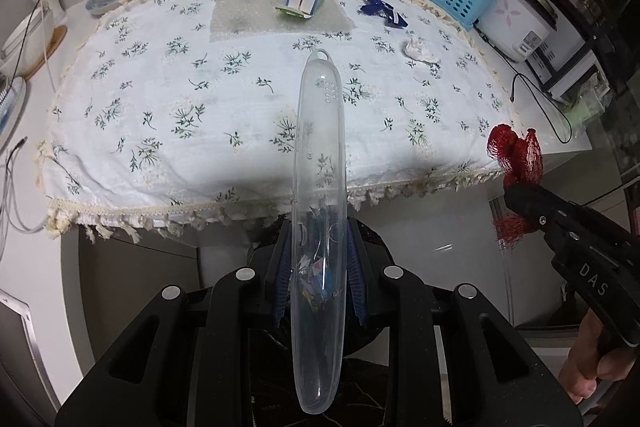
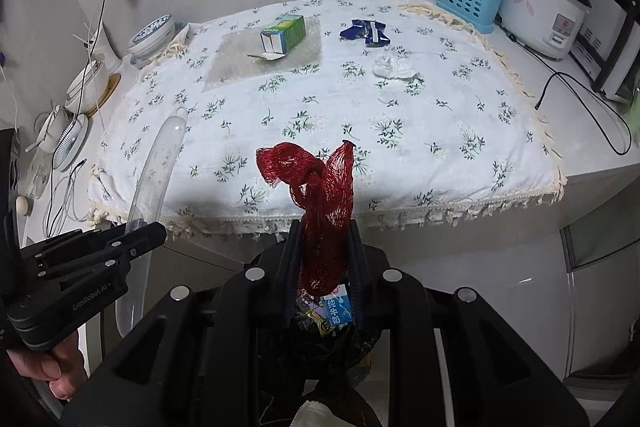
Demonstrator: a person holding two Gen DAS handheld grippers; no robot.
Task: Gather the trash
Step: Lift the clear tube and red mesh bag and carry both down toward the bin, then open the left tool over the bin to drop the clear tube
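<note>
**Holding two pieces of trash above the bin**

Gripping a long clear plastic toothbrush-style case [image 1: 318, 211] near its lower half, the left hand-held gripper [image 1: 318, 267] is clamped on it, the case rising toward 12 o'clock in its own view. The right hand-held gripper [image 2: 325, 259] is clenched on a crumpled red plastic mesh net bag [image 2: 320, 203], which sticks up between its jaws. Directly below both sits a black-lined trash bin [image 2: 360, 339], with a blue-and-white milk carton [image 2: 339, 309] already inside it.

Beyond, the desk [image 2: 600, 183] carries a white floral tablecloth with a fringed edge [image 2: 280, 131]. On it, farther off, a crumpled white tissue [image 2: 394, 66] lies at 1 o'clock in the right wrist view, and a crumpled dark blue wrapper [image 2: 366, 31] just behind it. An opened green-and-white cardboard box [image 2: 285, 35] rests at 12 o'clock on a translucent mat [image 2: 240, 65]. A light blue perforated utensil holder [image 2: 468, 1] stands at the far right edge.
</note>
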